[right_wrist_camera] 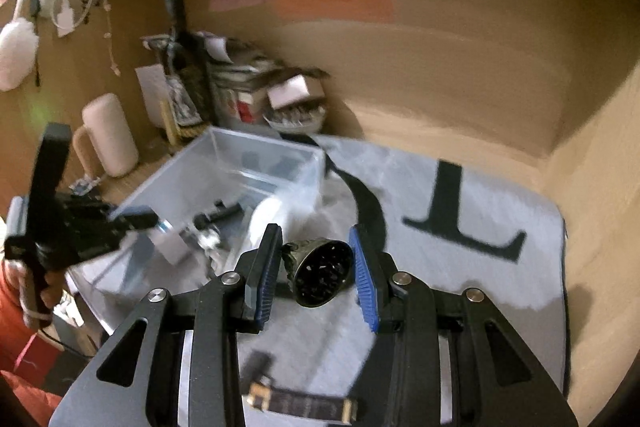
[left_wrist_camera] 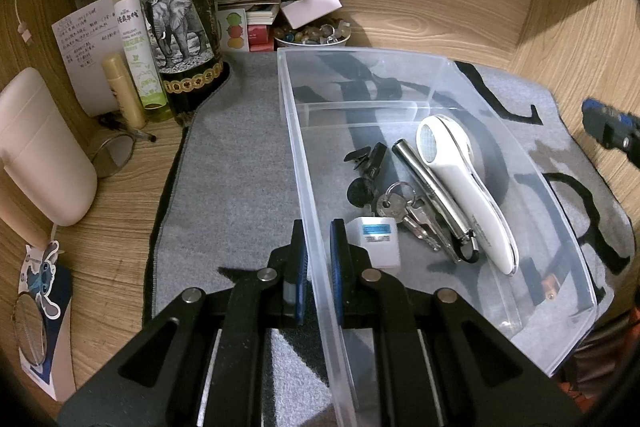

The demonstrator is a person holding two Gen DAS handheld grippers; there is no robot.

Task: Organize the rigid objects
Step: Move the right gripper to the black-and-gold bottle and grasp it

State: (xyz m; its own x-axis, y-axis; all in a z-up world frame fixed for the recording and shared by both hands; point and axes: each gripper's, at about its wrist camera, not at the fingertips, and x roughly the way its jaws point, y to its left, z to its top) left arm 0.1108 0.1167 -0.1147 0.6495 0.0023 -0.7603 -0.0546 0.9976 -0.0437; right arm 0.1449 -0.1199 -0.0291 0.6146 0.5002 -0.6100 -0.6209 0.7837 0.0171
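Note:
A clear plastic bin (left_wrist_camera: 400, 75) stands on a grey mat. It holds a white handheld device (left_wrist_camera: 460, 187), a silver pen-shaped tube (left_wrist_camera: 432, 195), keys (left_wrist_camera: 404, 211), a black clip (left_wrist_camera: 368, 167) and a small white box (left_wrist_camera: 378, 239). My left gripper (left_wrist_camera: 318, 231) is shut on the bin's near left wall, one pad on each side. My right gripper (right_wrist_camera: 314, 233) hangs above the mat to the right of the bin (right_wrist_camera: 224, 163), shut on a dark round perforated cup (right_wrist_camera: 320, 273). A brown-strapped watch (right_wrist_camera: 300, 405) lies on the mat below it.
A dark elephant-label bottle (left_wrist_camera: 176, 27), a green spray bottle (left_wrist_camera: 134, 39), a pink mug (left_wrist_camera: 40, 147), a bowl of beads (left_wrist_camera: 312, 35) and paper stacks crowd the back left. Wooden walls close in behind and to the right. A hand (right_wrist_camera: 24, 291) holds the left gripper's handle.

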